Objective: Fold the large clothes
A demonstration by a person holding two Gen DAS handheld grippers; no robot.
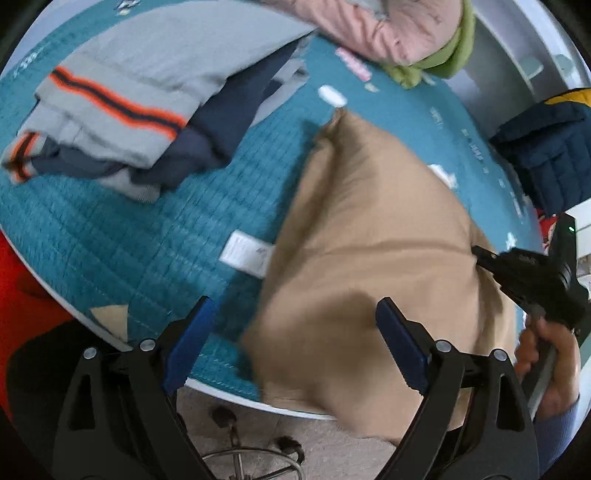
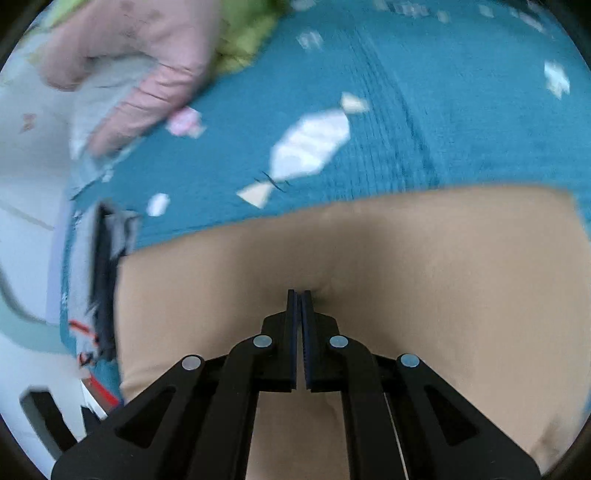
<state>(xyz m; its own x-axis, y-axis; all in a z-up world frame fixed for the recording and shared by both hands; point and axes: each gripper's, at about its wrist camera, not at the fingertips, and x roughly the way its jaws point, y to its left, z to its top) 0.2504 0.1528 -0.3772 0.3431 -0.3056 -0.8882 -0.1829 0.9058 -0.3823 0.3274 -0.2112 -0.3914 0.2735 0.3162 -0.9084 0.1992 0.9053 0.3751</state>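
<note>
two grippers work over a tan garment spread on the teal quilted cover. the right gripper has its jaws pinched together on the tan fabric; the left gripper hovers with jaws wide apart, holding nothing.

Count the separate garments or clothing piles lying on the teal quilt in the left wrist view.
3. A tan garment in front; a folded grey pile with orange stripes at the far left; a pink and green heap at the far edge. Others may be hidden beneath these.
</note>
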